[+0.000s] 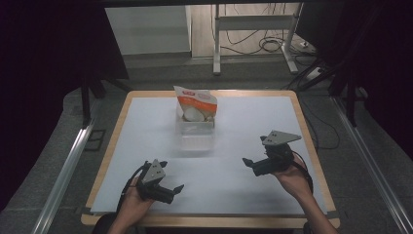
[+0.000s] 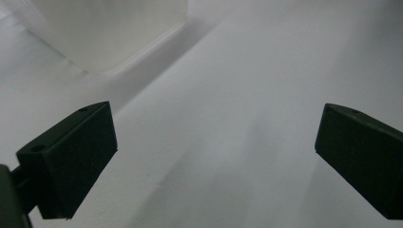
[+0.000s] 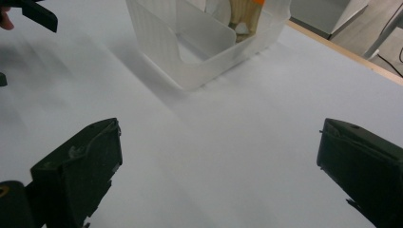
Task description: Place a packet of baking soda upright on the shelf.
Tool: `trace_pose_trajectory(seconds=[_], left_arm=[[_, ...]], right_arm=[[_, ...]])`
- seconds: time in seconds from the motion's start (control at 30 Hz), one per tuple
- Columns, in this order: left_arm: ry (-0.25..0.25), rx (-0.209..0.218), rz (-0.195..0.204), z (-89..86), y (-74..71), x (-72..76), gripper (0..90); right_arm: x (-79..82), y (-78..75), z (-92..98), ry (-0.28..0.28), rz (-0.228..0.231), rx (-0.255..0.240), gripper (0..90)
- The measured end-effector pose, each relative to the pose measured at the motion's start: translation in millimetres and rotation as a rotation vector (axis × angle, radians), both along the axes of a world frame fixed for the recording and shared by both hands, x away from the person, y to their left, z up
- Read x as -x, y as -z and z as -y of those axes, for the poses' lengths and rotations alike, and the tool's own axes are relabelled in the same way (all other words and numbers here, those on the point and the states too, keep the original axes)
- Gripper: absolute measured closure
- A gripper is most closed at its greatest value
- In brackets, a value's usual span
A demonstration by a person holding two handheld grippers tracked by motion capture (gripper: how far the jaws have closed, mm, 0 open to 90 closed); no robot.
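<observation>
A clear plastic bin [image 1: 196,130] stands mid-table toward the back, and it also appears in the right gripper view as the bin [image 3: 190,52] and in the left gripper view as a pale bin corner [image 2: 109,33]. An orange and white snack pouch [image 1: 196,104] stands upright in the bin's far compartment; the pouch [image 3: 242,16] shows partly behind a divider. My left gripper [image 1: 171,185] is open near the front left, nothing between its jaws. My right gripper [image 1: 249,163] is open at the right, pointing left, also holding nothing. The left gripper [image 2: 216,152] and right gripper [image 3: 218,166] both hover over bare white table.
The white table sheet [image 1: 234,122] has a wooden rim [image 1: 311,146]. The bin's near compartment holds nothing. A metal stand [image 1: 253,34] and cables [image 1: 272,46] lie on the floor beyond the table. Rails run along both sides.
</observation>
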State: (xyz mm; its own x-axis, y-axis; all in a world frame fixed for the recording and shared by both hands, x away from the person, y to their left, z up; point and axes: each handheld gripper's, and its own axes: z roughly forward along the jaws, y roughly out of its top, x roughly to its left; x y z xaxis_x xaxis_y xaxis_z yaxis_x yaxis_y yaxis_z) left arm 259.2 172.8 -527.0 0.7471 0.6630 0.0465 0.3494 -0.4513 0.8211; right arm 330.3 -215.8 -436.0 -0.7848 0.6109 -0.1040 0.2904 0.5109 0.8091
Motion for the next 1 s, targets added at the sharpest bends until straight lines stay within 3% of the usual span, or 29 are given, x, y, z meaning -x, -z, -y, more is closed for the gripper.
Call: trace_pose_trajectory(seconds=[1.0], left_arm=[[-0.004,0.003,-0.004,0.3,0.3,-0.1,0.3]], right_arm=[[30.9,18.0,43.7,0.114,0.004,0.028,0.0]])
